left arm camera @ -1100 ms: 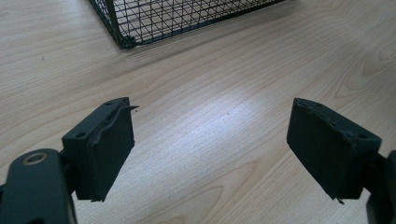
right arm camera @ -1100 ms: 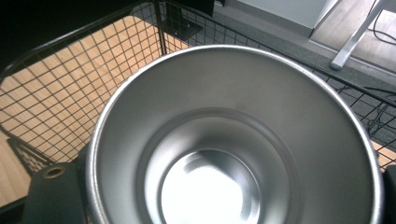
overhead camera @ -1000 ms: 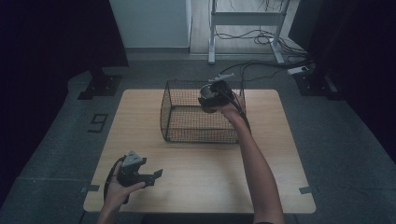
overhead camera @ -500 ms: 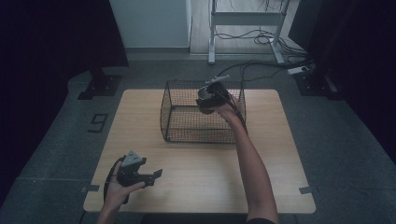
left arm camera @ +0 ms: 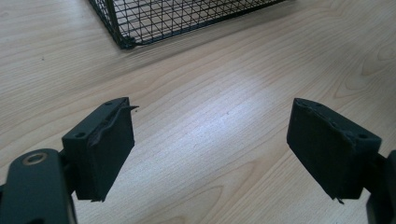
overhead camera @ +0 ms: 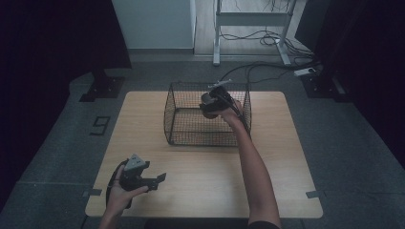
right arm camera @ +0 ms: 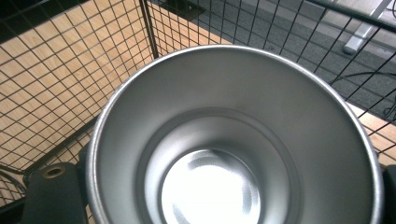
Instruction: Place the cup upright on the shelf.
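Observation:
A black wire basket [overhead camera: 191, 137] stands open-topped at the back middle of the wooden table [overhead camera: 277, 191]. My right gripper [overhead camera: 213, 102] reaches over its right part and is shut on a shiny steel cup [right arm camera: 224, 154]. The cup hangs within the basket's walls, and its open mouth faces the right gripper view, with the mesh [right arm camera: 56, 79] close behind. By the table's front left edge my left gripper [overhead camera: 159, 180] stays open. Its black pads [left arm camera: 105, 144] stand wide apart over bare wood, nothing between them, with the basket's near corner [left arm camera: 122, 41] ahead.
Behind the table are a metal desk frame [overhead camera: 217, 52], cables and a power strip [overhead camera: 305, 72] on the grey floor. Dark curtains close in both sides. A bare forearm [overhead camera: 253, 167] stretches across the table's right half.
My right gripper has carried the steel cup leftward and lower, down into the basket. The left gripper has not moved.

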The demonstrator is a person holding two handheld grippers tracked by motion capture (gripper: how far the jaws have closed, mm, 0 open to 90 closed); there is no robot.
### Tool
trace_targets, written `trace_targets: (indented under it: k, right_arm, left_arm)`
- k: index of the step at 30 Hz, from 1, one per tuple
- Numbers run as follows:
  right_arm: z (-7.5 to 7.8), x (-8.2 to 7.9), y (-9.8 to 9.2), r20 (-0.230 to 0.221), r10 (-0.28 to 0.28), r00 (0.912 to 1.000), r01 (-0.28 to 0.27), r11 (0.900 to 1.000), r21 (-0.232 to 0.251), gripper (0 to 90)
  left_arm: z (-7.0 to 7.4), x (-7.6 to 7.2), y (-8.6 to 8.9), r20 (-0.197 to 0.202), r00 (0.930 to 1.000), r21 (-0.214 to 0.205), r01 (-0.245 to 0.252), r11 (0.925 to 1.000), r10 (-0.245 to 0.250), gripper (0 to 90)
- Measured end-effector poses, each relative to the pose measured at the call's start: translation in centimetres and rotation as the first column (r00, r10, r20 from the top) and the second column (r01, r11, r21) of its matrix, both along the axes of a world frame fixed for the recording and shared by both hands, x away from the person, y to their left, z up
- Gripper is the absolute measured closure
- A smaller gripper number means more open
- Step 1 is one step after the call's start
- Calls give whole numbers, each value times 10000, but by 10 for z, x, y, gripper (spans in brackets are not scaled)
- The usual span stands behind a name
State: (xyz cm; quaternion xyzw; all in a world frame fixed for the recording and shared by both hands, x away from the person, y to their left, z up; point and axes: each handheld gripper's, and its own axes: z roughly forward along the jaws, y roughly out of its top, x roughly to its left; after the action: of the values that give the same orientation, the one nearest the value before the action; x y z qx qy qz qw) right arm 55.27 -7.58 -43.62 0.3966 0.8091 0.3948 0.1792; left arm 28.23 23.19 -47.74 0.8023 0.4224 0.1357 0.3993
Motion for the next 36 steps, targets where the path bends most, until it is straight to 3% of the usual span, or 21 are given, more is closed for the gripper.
trace_targets:
  k: [17,23,36]
  right_arm:
    - [-21,14,0,-334,-51,9994,43,9997,-251,181]
    - [-26,16,0,-469,-112,9988,106,9999,-122,180]
    - [-38,24,-1,-981,-527,9938,498,9982,-325,180]
  left_arm:
    - [0,0,2,-7,10000,-18,-36,10000,36,152]
    - [-1,1,3,-13,10000,-14,-52,10000,52,153]
    - [-2,1,2,-29,10000,5,-39,10000,39,153]
